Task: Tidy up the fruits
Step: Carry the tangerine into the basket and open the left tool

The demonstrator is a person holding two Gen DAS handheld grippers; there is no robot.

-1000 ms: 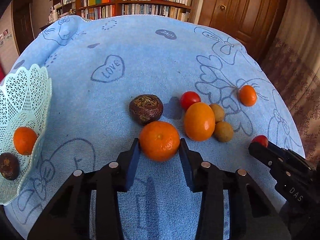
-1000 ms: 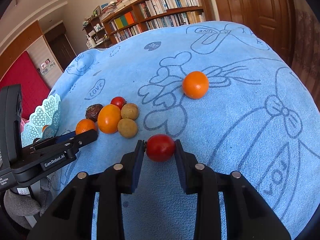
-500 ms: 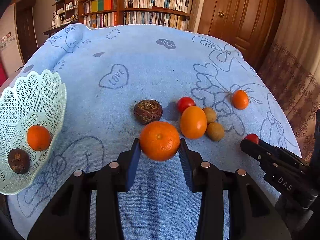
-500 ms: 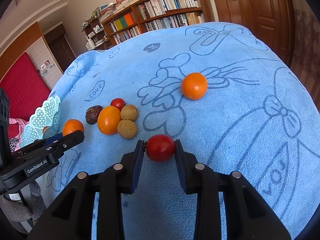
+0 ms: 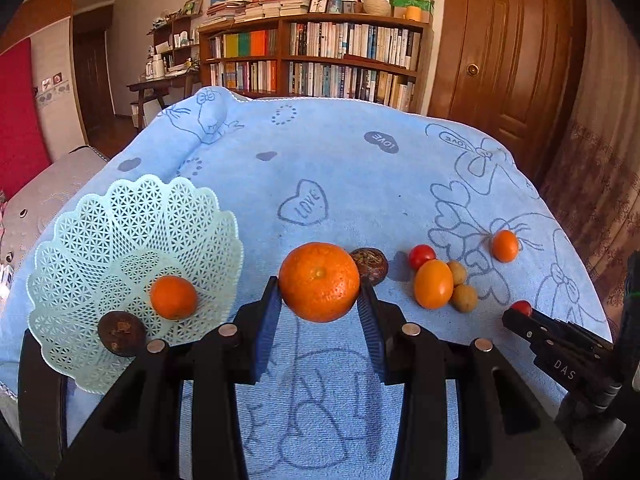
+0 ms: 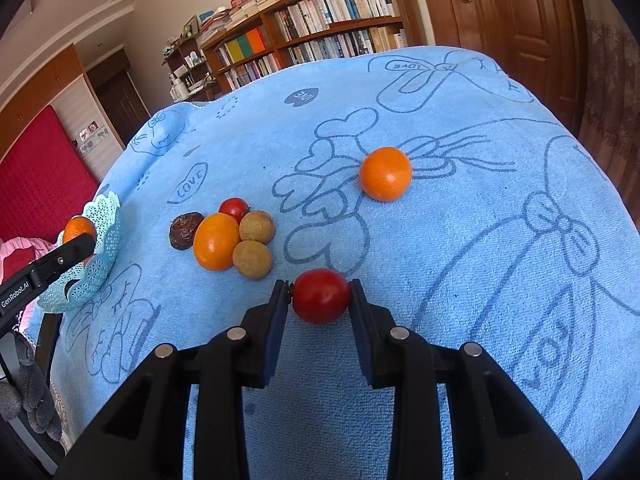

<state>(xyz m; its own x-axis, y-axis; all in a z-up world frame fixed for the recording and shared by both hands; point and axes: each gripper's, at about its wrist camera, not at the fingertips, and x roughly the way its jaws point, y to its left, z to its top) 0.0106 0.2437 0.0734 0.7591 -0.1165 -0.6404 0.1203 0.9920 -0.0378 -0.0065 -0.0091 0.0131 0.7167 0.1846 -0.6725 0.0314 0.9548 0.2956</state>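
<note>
My left gripper [image 5: 319, 300] is shut on a large mandarin [image 5: 319, 281], held above the blue towel just right of the pale green lattice basket [image 5: 100, 224]. That basket holds a small orange [image 5: 173, 297] and a dark brown fruit [image 5: 121, 333]. My right gripper [image 6: 320, 300] is shut on a red tomato [image 6: 321, 295] low over the towel. On the towel lie a dark passion fruit [image 6: 185, 230], an orange [image 6: 216, 241], a small tomato [image 6: 234, 209], two brown longans [image 6: 256, 226] and a lone orange [image 6: 385, 173].
The blue printed towel [image 6: 460, 128] covers the whole table and falls off at its edges. Behind it stand a bookshelf [image 5: 320, 60] and a wooden door [image 5: 508, 48]. A red panel [image 6: 36, 176] lies beyond the left side.
My left gripper has lifted the mandarin and carried it left, so the basket now sits close beside it. My right gripper still holds the tomato, barely moved.
</note>
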